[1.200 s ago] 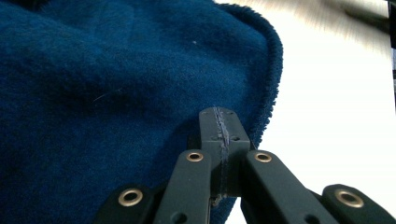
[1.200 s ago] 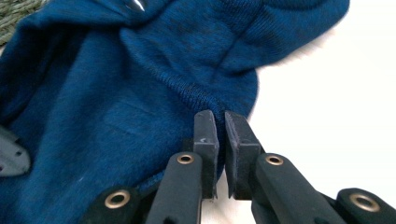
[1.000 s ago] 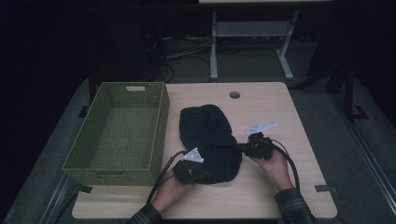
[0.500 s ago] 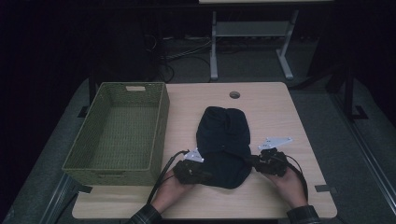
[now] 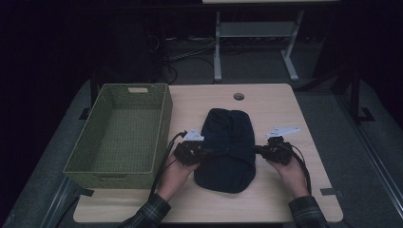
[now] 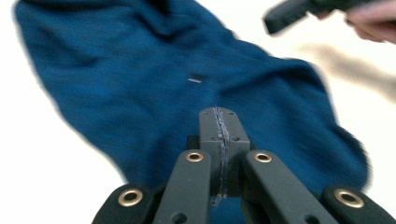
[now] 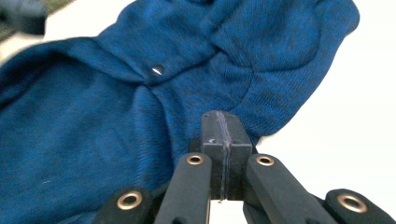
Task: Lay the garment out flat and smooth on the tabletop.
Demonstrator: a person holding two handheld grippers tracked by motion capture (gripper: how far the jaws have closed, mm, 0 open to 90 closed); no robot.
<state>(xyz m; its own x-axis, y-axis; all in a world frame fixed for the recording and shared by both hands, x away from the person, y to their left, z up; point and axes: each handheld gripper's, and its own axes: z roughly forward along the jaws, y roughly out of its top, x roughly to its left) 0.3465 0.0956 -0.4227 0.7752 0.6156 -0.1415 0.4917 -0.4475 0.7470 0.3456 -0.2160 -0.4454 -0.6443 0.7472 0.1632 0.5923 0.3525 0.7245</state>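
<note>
A dark blue knitted garment point(image 5: 225, 147) lies folded into a long shape in the middle of the wooden table point(image 5: 275, 104). My left gripper point(image 5: 204, 153) sits at its left edge and my right gripper point(image 5: 259, 150) at its right edge, both pointing inward. In the left gripper view the left gripper point(image 6: 219, 114) hovers over the blue garment point(image 6: 140, 84); its jaws have just been closing and meet with nothing between them. The right gripper point(image 7: 223, 119) has also just closed, empty, above the garment point(image 7: 93, 140).
An empty green woven basket point(image 5: 164, 123) stands on the left part of the table. A round cable hole point(image 5: 238, 96) sits near the far edge. A metal frame and cables lie on the floor beyond. The other hand's gripper point(image 6: 289, 11) shows at the top right of the left gripper view.
The garment has shifted right and become narrower. My left gripper has moved away from the table's front edge along the garment's left side. The right gripper has moved outward to the right edge.
</note>
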